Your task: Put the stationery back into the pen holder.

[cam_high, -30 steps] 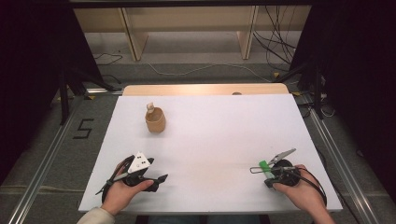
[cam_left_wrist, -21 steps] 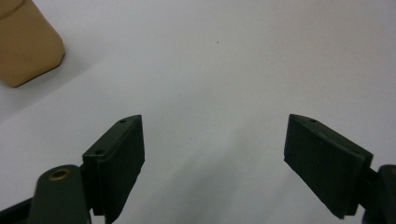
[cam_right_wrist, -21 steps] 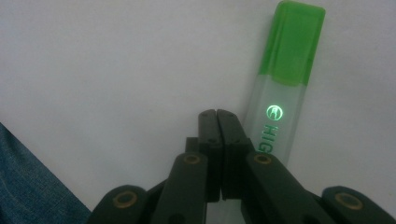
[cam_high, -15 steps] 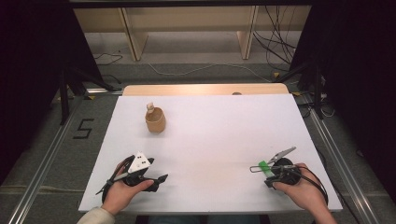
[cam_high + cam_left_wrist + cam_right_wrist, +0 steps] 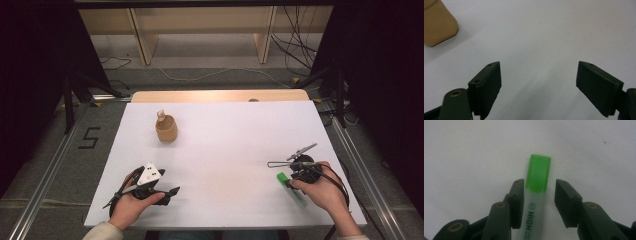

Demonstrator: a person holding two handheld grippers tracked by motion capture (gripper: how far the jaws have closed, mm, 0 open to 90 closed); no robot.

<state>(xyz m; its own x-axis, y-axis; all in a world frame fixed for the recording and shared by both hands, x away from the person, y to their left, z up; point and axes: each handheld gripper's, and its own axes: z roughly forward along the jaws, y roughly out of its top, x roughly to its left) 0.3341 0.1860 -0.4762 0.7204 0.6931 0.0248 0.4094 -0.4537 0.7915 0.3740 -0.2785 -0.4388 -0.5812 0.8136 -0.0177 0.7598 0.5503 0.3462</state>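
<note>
**Highlighter let go at near right, fingers spread around it**

The white surface (image 5: 225, 150) takes up most of the high view, with a bare wooden strip along its far edge. Largest item on it: a tan cup (image 5: 166, 129) at far left, upright, with a small pale piece sticking out of its top; what that piece is cannot be told. The cup's corner is also caught at the upper left of the left gripper view (image 5: 437, 23).

The left gripper (image 5: 172, 191) is held low over the near left of the surface, well apart from the cup. Its fingers (image 5: 487, 85) are wide apart with nothing but bare surface between them; it is judged to be parked out of the way while the other hand works.

The right gripper (image 5: 538, 197) is held at near right, right hand (image 5: 320, 192) wrapped around its body. Its jaws have just been opening, and the highlighter (image 5: 537, 195) lies between them: the left finger is at or just beside the barrel, the right finger is clearly off it with a gap. No clamping is seen, so the pen is judged released, not held.

The highlighter (image 5: 290, 188) lies flat on the surface at near right, cap pointing away from the hand. Cap: bright translucent green, squared end. Barrel: pale whitish, black "HIGH" lettering and a small round logo. The placement is probably a set-down spot within easy reach.
</note>
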